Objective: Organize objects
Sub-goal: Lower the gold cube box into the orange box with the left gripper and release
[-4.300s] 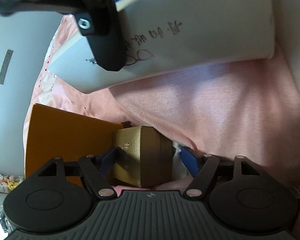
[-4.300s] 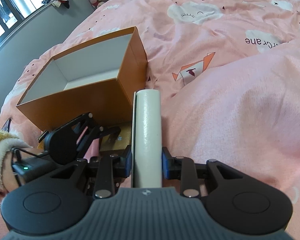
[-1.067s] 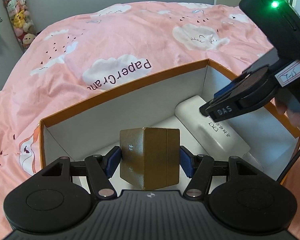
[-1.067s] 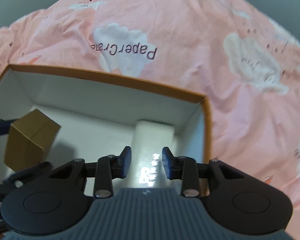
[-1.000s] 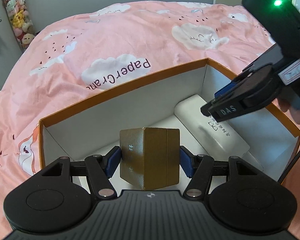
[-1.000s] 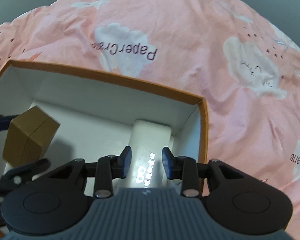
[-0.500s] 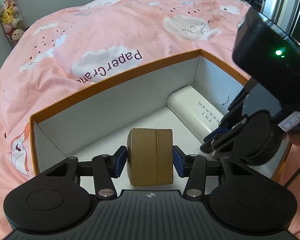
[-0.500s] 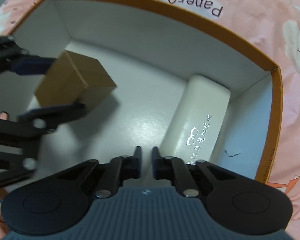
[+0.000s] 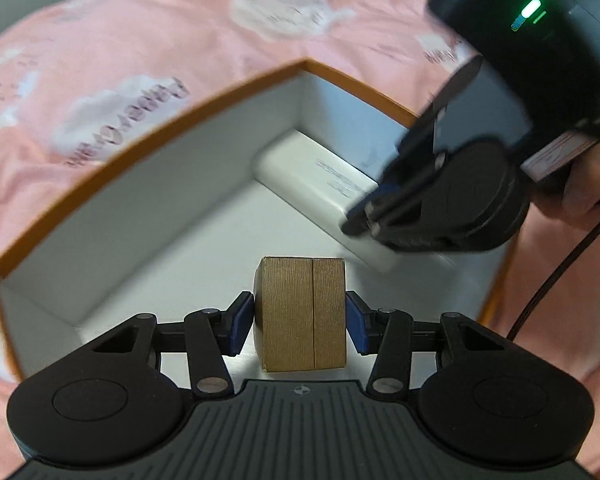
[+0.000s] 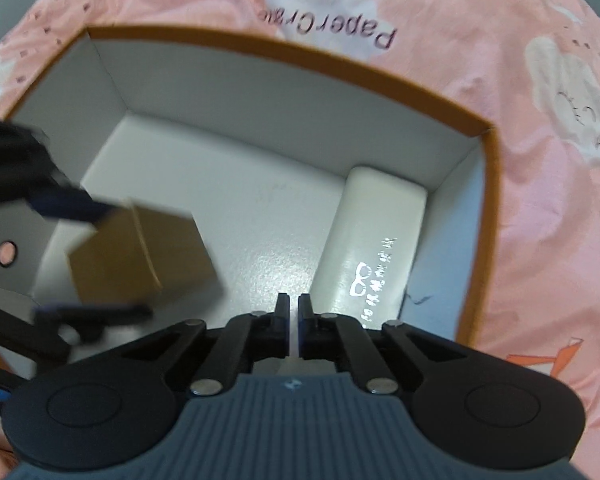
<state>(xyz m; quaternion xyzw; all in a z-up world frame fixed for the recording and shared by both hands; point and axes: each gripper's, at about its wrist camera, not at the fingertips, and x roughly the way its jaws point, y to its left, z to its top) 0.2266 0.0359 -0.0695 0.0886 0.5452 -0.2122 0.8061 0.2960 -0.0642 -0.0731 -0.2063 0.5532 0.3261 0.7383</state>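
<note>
So the left tongs (image 9: 300, 322) are clamped on a small brown box (image 9: 300, 314), blue pads pressed flat against its two sides. The box has a seam running down the middle of the face that points back at the camera, and it's held upright inside the big orange box (image 9: 148, 128) with the white inside. From the right wrist view the brown box (image 10: 140, 254) shows up off to the left of the right tongs, a bit blurred, and I honestly can't tell if it's touching the floor of the orange box or hanging just above it.

The right tongs (image 10: 294, 322) are pretty much together, just a thin slit between the two fingers, nothing in them. They sit over the orange box (image 10: 488, 208) near its closer edge. Just ahead and to the right of them lies the long white case (image 10: 374, 240), flat on the bottom and tucked along the right wall, its far end near the corner. It has silvery print and a little glasses logo on top.

From the left side, the white case (image 9: 312, 176) is ahead and to the right of the left tongs, and the right tongs (image 9: 360, 220) hover above its near end, partly covering it. A green light glows on the right unit.

Everything sits on a bed with a pink duvet (image 10: 548, 120) with white clouds and "PaperCrane" printed on it.
</note>
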